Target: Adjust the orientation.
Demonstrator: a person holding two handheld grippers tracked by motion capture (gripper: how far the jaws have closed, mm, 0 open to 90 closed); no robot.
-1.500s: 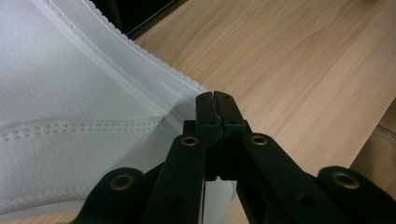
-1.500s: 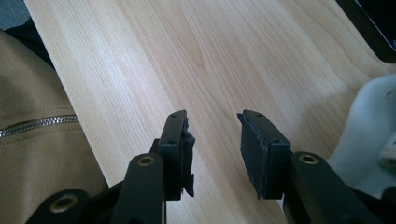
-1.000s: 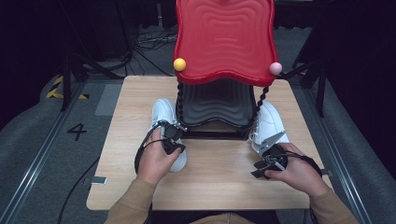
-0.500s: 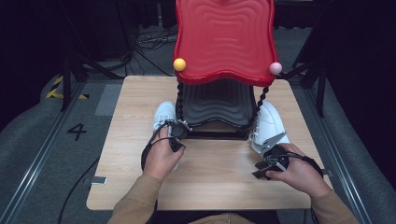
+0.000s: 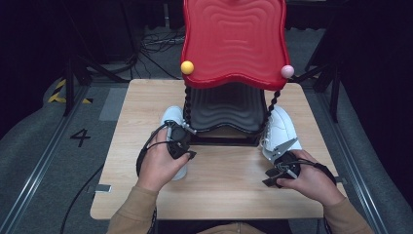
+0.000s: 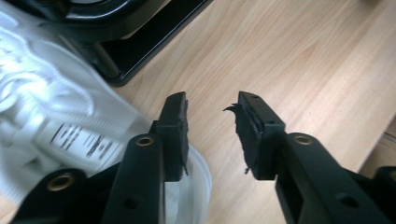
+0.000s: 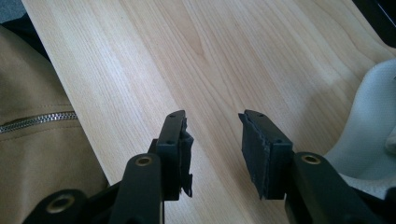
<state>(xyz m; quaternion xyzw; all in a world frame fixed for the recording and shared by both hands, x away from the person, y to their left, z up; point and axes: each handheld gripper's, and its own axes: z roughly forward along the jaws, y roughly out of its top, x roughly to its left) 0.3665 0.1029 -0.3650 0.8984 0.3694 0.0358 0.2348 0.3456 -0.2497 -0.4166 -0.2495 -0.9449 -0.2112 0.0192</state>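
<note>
Beyond both grippers, a red wavy-backed stand [image 5: 234,41] with a black ribbed base rises at the far middle of the wooden bench [image 5: 224,187], a yellow ball [image 5: 187,67] and a pink ball [image 5: 287,71] at its lower corners. Just beside the left gripper [image 6: 211,126], jaws apart and empty over bare wood, lies a white sneaker [image 6: 51,121], its tongue label showing. Another white sneaker [image 5: 281,129] sits just beyond the right gripper [image 7: 212,140], likewise parted and empty.
</note>
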